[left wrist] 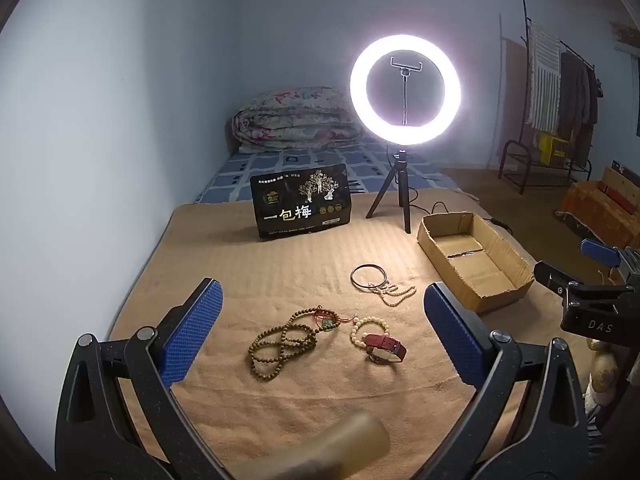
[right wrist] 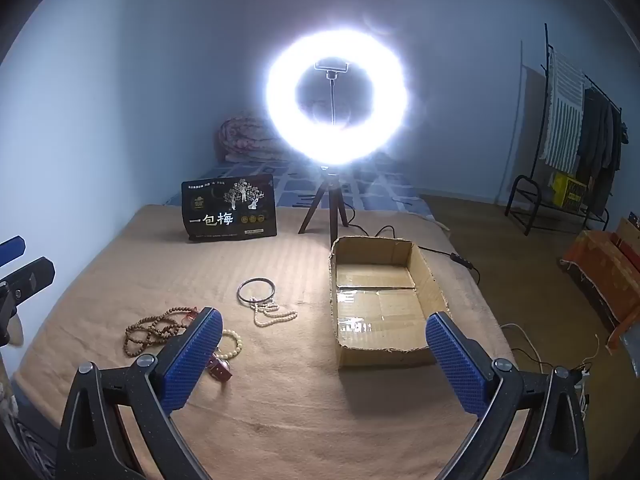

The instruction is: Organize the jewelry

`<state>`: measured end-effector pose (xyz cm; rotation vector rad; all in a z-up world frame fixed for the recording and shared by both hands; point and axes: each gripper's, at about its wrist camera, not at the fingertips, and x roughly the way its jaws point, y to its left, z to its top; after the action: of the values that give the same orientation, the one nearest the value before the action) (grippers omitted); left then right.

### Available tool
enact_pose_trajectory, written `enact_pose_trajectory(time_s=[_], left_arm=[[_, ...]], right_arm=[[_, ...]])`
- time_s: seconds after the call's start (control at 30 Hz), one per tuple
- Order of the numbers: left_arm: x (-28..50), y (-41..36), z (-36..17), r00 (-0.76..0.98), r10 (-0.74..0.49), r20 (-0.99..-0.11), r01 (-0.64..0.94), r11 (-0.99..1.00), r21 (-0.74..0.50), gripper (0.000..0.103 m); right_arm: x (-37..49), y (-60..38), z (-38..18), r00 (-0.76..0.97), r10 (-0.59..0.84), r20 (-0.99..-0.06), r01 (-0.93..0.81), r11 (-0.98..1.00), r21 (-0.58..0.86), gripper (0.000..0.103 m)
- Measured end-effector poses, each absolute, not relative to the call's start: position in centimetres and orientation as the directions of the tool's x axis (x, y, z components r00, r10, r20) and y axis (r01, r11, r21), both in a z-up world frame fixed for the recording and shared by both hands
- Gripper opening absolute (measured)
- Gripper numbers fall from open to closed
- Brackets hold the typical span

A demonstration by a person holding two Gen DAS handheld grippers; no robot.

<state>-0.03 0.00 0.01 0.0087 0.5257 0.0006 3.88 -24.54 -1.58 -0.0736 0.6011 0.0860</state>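
Jewelry lies on a tan blanket (left wrist: 280,264). A brown bead string (left wrist: 280,344) with a green pendant sits between my left gripper's (left wrist: 320,312) wide-open blue pads, lower down. Beside it lie a cream bead bracelet (left wrist: 370,330) and a red-strapped watch (left wrist: 386,348). Farther off are a dark bangle (left wrist: 369,277) and a pearl necklace (left wrist: 396,294). An empty cardboard box (left wrist: 472,260) stands right of them. My right gripper (right wrist: 324,344) hangs open above the blanket in front of the box (right wrist: 380,300), its left finger covering part of the watch (right wrist: 220,368).
A lit ring light (left wrist: 405,92) on a small tripod and a black printed pouch (left wrist: 300,200) stand at the back of the blanket. Behind are a folded quilt (left wrist: 296,120) and a blue bedsheet. A clothes rack (left wrist: 560,92) stands at the right wall. Cables run right of the box.
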Motion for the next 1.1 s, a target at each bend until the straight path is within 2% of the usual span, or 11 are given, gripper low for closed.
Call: enact_pose_trajectory(time_s=[1.1], left_arm=[[-0.06,-0.01,-0.1,0.864,0.004,-0.503,0.001,1.0,0.008,0.102]], right_arm=[[3.87,-24.39,-0.88,0.825,0.059,-0.563,-0.104,0.993,-0.048,0.103]])
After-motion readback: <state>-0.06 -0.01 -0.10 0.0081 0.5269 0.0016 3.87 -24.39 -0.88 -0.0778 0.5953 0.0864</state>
